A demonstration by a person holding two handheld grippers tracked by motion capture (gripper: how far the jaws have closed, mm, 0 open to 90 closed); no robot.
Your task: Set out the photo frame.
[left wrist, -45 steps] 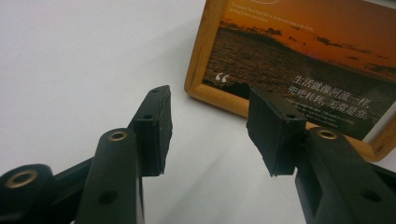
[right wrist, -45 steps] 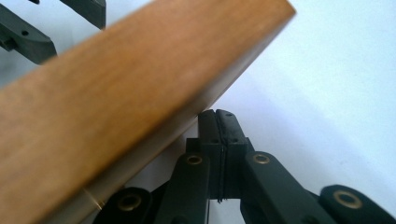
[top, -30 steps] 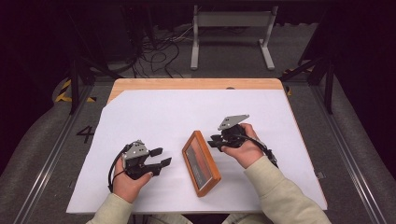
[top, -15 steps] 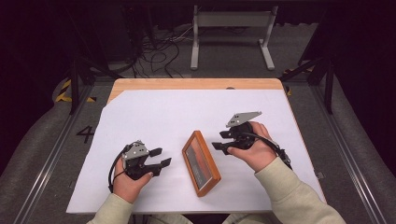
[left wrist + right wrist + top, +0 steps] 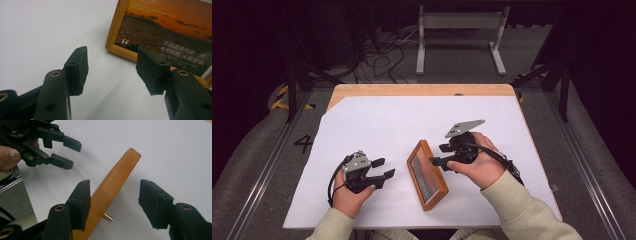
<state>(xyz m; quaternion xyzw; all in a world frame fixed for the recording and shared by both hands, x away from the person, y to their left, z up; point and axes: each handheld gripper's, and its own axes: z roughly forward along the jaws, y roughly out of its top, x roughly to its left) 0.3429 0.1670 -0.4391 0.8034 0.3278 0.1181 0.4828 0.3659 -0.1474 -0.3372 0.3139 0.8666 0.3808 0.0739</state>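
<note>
right claw [image 5: 438, 155] has just been opening, jaws spread clear of the frame [image 5: 427, 175], which rests propped near the surface's [image 5: 377, 120] front edge on a brass peg [image 5: 108, 217]; left claw [image 5: 383, 168] waits spread beside it, likely ready to steady.

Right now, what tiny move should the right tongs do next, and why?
Probably lift clear. The right tongs have just been opening, with the wooden picture frame standing free between the pads on the white table. It seems propped up, so backing away gently avoids knocking it. The left tongs wait open.
</note>
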